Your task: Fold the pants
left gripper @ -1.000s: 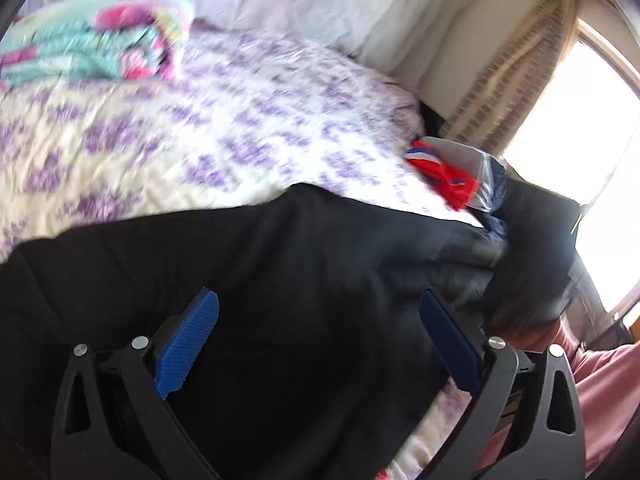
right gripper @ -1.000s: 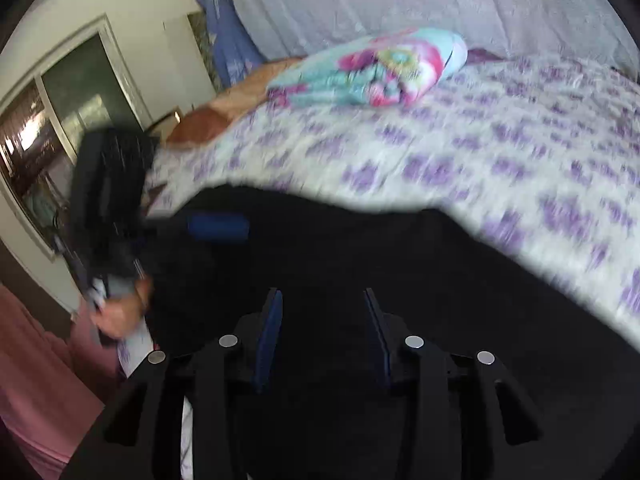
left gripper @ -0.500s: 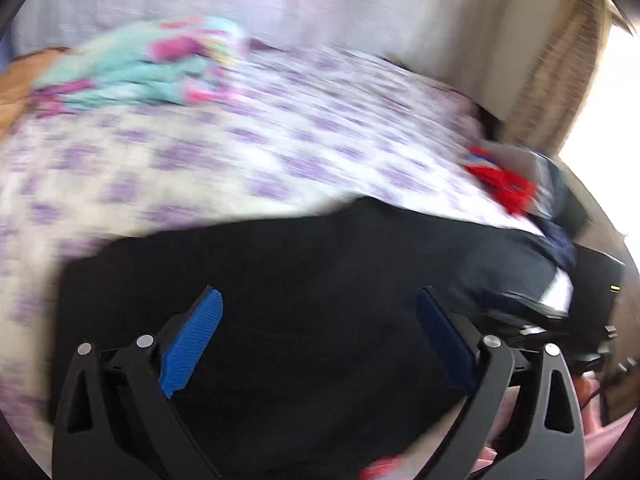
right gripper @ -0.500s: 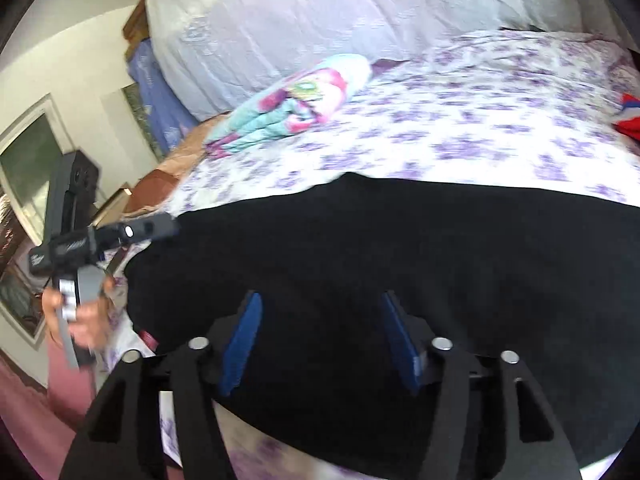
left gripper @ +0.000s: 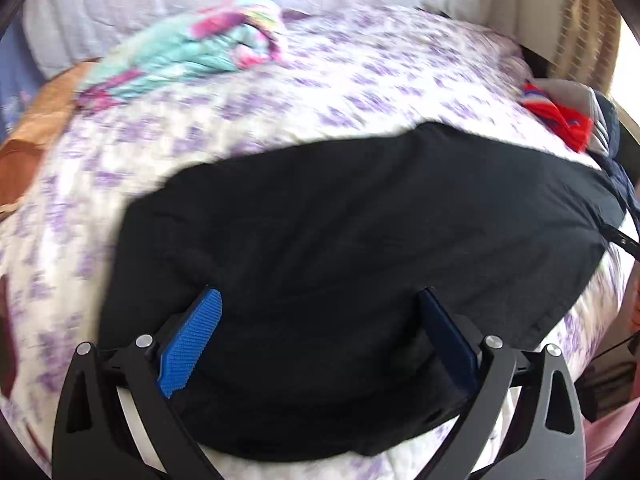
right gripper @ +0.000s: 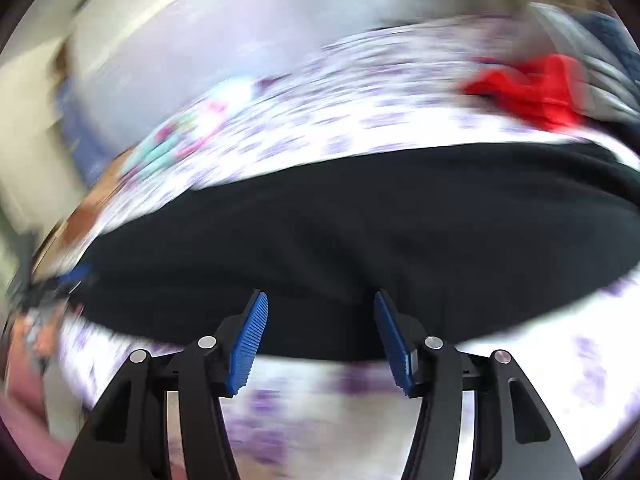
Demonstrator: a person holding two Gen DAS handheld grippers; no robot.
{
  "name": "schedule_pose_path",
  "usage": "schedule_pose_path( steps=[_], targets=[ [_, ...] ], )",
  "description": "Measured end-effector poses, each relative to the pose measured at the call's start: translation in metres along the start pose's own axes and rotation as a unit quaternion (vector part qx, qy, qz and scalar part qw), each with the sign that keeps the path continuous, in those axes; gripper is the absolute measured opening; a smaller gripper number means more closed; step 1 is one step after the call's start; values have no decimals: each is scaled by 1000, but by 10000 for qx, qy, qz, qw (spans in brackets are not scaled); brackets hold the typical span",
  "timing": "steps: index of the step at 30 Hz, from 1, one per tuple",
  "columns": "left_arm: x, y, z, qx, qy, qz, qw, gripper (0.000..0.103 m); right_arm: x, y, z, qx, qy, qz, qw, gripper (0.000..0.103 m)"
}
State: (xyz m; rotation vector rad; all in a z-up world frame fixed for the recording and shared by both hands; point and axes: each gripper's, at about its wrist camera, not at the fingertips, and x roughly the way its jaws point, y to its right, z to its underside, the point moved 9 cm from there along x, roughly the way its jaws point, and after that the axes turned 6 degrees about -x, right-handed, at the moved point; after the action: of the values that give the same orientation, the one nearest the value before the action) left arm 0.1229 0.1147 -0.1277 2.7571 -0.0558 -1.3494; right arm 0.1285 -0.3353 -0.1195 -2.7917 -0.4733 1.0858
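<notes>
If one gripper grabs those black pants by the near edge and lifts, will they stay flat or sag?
The black pants would probably sag: they lie limp, following the bedspread. The cloth looks thin and soft, so likely light. The layers may slide apart, since both the left gripper and right gripper are open.

Right wrist view motion-smeared; red garment (right gripper: 532, 88) and floral bundle (right gripper: 180, 140) mere streaks.

Black pants (left gripper: 360, 232), purple-flowered white bedspread (left gripper: 360, 84)
</notes>
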Motion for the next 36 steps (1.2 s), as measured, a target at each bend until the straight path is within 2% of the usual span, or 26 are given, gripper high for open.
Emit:
schedule_pose_path(
  steps=[1,2,5,6,7,8,10,12,14,15,16,17,19,20,21,22,23,24,25,27,29,30,31,32,34,36],
  targets=[
    [-6,0,-8,-81,117,38,9999,96,-1,2,-5,58,82,98,9999,62],
    [-15,10,-19,-164,321,223,9991,96,0,-6,-15,18,212,9,9998,62],
    [-22,50,-43,-188,588,849,9945,98,27,-52,-41,-339,276,-565,9974,65],
    [-14,63,-50,-171,549,858,9946,98,43,-73,-50,-528,162,-731,9958,68],
    [-3,71,-54,-157,495,768,9957,98,58,-94,-56,-772,5,-907,9929,74],
    [9,77,-57,-146,415,639,9970,98,73,-114,-60,-1061,-168,-1052,9886,76],
    [44,77,-55,-172,-7,253,9995,98,109,-147,-62,-1787,-613,-989,9770,76],
    [77,62,-44,-321,-527,-114,9980,98,133,-161,-53,-2467,-1014,-1013,9584,76],
    [75,54,-37,-281,-360,-110,9989,98,135,-155,-42,-2809,-1242,-1065,9457,76],
    [72,53,-36,-212,-357,-185,9990,98,129,-140,-47,-2874,-1229,-1138,9431,76],
    [71,51,-35,-186,-352,-284,9988,98,124,-117,-49,-2858,-1188,-1026,9454,76],
    [72,47,-36,-206,-346,-351,9986,98,120,-90,-56,-2756,-1153,-779,9512,76],
    [71,42,-34,-390,-388,-224,9982,98,106,-10,-69,-2311,-1071,-151,9669,76],
    [70,40,-35,-435,-368,-187,9982,98,97,40,-75,-1962,-1021,157,9751,73],
    [70,39,-35,-453,-369,-196,9981,98,90,75,-78,-1681,-946,280,9808,63],
    [71,38,-36,-447,-364,-234,9981,98,79,108,-82,-1411,-840,452,9854,61],
    [72,38,-35,-426,-351,-285,9981,98,66,144,-85,-1125,-774,952,9860,61],
    [71,38,-35,-387,-330,-342,9981,98,50,177,-91,-688,-594,1193,9887,58],
    [72,38,-35,-365,-311,-368,9982,98,34,192,-95,-296,-316,1066,9934,58],
    [69,35,-32,-397,-274,-331,9983,98,-2,213,-104,317,300,877,9952,59],
    [69,35,-33,-437,-243,-302,9983,98,-25,223,-109,353,602,896,9935,59],
    [69,35,-33,-430,-236,-319,9983,98,-29,225,-109,181,594,1038,9927,59],
    [69,36,-33,-415,-231,-345,9983,98,-28,223,-110,-43,500,1158,9920,57],
    [69,36,-33,-400,-226,-370,9983,98,-23,222,-110,-346,334,1266,9908,52],
    [69,36,-33,-381,-204,-389,9983,98,-8,217,-103,-1043,-165,1383,9847,45],
    [69,36,-34,-405,-180,-358,9984,98,9,212,-93,-1603,-708,1470,9735,43]
  ],
)
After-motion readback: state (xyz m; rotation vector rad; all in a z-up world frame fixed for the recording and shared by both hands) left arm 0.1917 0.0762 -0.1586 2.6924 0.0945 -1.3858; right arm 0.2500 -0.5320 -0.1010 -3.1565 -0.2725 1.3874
